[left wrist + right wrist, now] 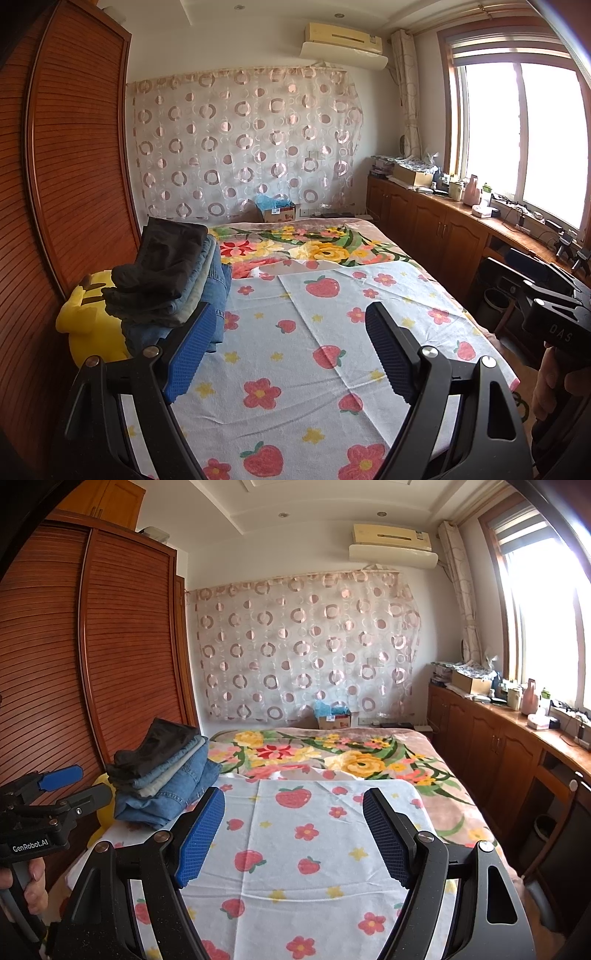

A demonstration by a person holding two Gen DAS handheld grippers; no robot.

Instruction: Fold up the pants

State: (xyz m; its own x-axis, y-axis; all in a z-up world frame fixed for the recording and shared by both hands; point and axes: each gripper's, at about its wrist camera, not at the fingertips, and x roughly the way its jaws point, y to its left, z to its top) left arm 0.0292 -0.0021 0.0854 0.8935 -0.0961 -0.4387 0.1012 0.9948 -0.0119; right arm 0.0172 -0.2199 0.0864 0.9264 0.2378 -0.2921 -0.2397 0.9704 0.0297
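Observation:
A stack of folded pants (173, 284) (166, 775), dark pairs on top of blue denim ones, sits at the left edge of the bed on a strawberry-print sheet (314, 332) (314, 842). My left gripper (290, 332) hovers open over the sheet, its left blue pad just right of the stack, nothing between the fingers. My right gripper (293, 819) is likewise open and empty above the sheet, right of the stack. In the right wrist view the left gripper (55, 786) shows at the left edge, held by a hand. The right gripper's body appears at the right edge of the left wrist view.
A yellow plush toy (92, 325) lies under the stack beside a brown slatted wardrobe (74, 166). A floral blanket (314, 247) covers the bed's far half. A cardboard box (279, 210) stands beyond the bed. Wooden cabinets (443, 221) with clutter line the window wall at right.

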